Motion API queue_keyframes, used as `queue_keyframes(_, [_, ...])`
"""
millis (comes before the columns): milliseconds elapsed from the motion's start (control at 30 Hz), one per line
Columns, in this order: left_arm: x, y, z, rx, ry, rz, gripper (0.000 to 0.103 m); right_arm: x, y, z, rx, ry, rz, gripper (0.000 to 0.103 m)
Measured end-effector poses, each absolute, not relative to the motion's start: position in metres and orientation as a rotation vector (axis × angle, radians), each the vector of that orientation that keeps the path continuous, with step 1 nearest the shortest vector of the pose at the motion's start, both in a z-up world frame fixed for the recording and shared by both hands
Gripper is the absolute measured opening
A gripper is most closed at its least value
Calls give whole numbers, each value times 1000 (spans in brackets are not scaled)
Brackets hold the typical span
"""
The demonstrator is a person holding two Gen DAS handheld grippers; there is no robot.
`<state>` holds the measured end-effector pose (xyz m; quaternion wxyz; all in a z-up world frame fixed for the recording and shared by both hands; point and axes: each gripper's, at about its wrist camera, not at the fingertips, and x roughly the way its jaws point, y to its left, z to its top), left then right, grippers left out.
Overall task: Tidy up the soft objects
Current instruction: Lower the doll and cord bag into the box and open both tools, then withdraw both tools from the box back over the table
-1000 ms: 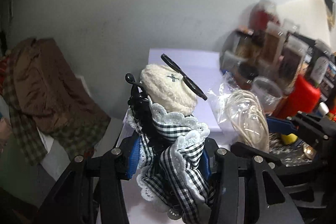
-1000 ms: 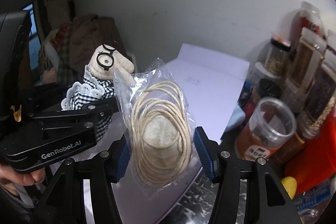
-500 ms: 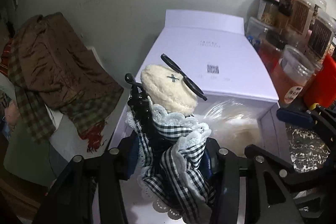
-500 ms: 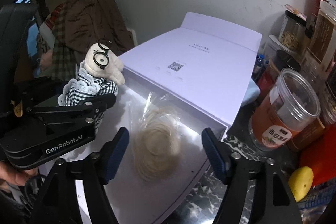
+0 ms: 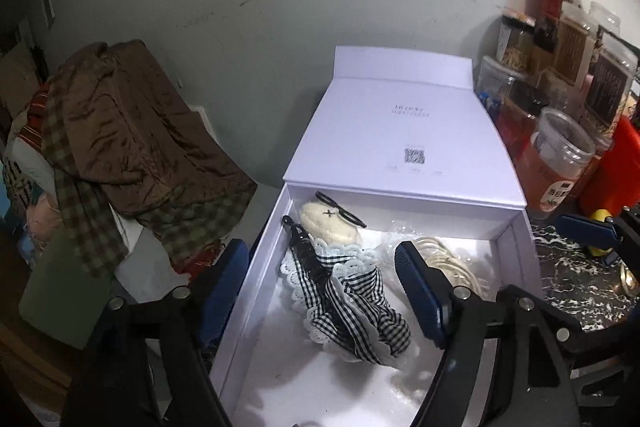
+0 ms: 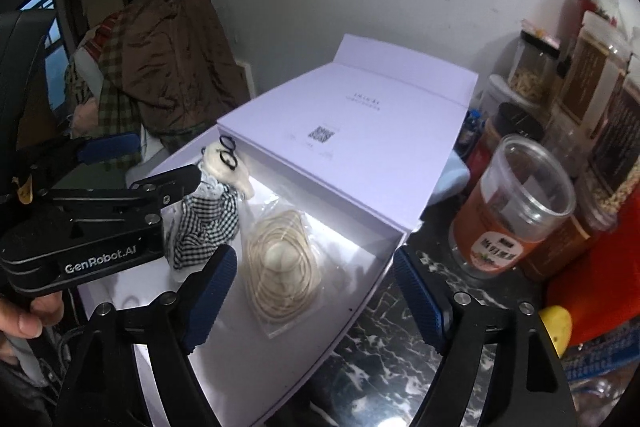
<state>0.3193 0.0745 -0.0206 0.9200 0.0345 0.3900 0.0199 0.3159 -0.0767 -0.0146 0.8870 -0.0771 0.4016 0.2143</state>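
Both grippers are hanging wide open over the box (image 5: 256,291), holding nothing: the left gripper (image 5: 320,291) is straddling the doll (image 5: 344,283), the right gripper (image 6: 316,299) is poised above the cord bag (image 6: 280,263). Doll and bag are lying side by side inside, touching. Placing seems finished; next, I judge, is backing both out and fetching another soft item. Beyond, jars (image 6: 516,211) are crowding the right side.

- the left hand-held gripper (image 6: 156,163) covers part of the checked doll (image 6: 212,215) in the right wrist view.
- small print on the box lid (image 5: 412,131) is too fine to read.
- jars (image 6: 516,211) at the right edge are cut off.
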Motion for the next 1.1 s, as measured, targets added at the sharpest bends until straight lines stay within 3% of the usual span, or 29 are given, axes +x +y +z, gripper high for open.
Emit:
queue_keyframes(1033, [198, 50, 108, 65, 538, -17, 76, 193, -115, 113, -140, 536, 383, 82])
queue_keyframes(1100, [189, 46, 112, 74, 531, -16, 76, 183, -119, 117, -138, 525, 368, 85])
